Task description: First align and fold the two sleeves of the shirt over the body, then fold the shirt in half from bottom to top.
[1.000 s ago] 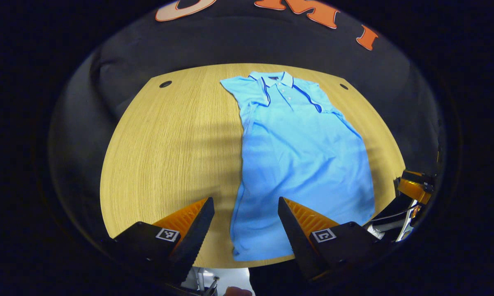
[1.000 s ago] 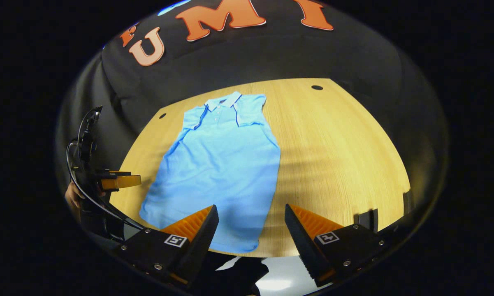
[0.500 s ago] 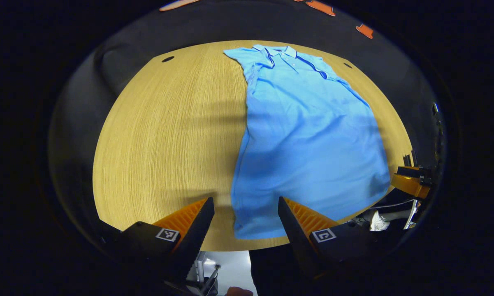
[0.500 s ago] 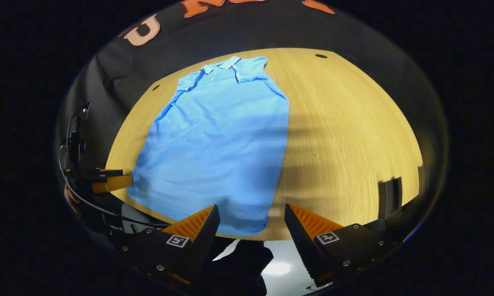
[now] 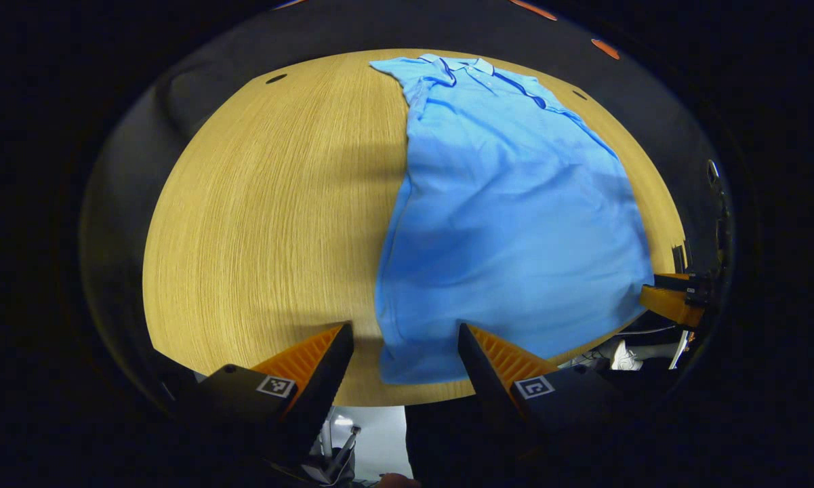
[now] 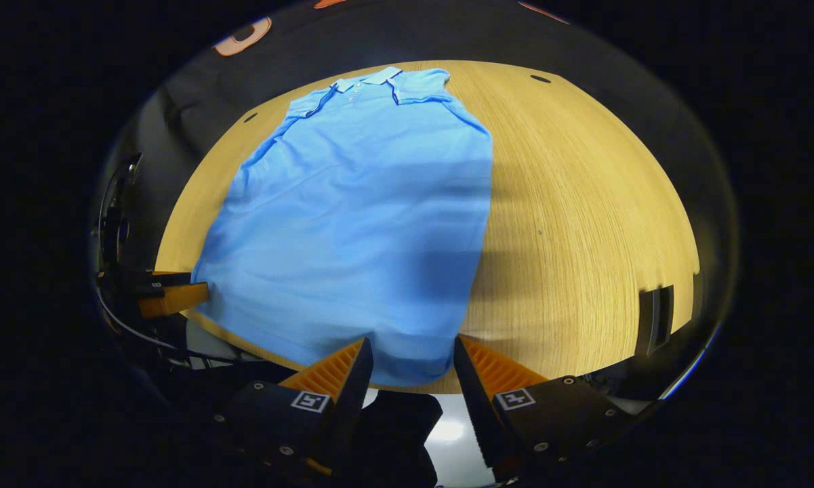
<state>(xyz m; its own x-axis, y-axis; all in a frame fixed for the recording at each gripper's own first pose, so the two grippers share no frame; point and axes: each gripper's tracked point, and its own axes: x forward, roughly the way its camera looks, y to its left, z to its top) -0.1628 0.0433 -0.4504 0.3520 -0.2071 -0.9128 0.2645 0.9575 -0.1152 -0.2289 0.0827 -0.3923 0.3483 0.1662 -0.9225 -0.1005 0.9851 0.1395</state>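
Left gripper view: a light blue polo shirt (image 5: 508,217) lies flat on a round wooden table (image 5: 264,203), collar at the far side, hem at the near edge.
Sleeves: both folded in over the shirt's body, so the sides run nearly straight.
Left gripper (image 5: 405,349): fingers spread wide, holding nothing, poised above the hem's left corner at the near table edge.
Right gripper view: the same shirt (image 6: 359,217) reaches from the far side of the table (image 6: 583,203) to its near edge.
Right gripper (image 6: 412,362): fingers apart with a moderate gap, straddling the hem's right corner; whether they touch the cloth cannot be told.
Other gripper: seen at the hem's opposite corner, beside the cloth, in each view.
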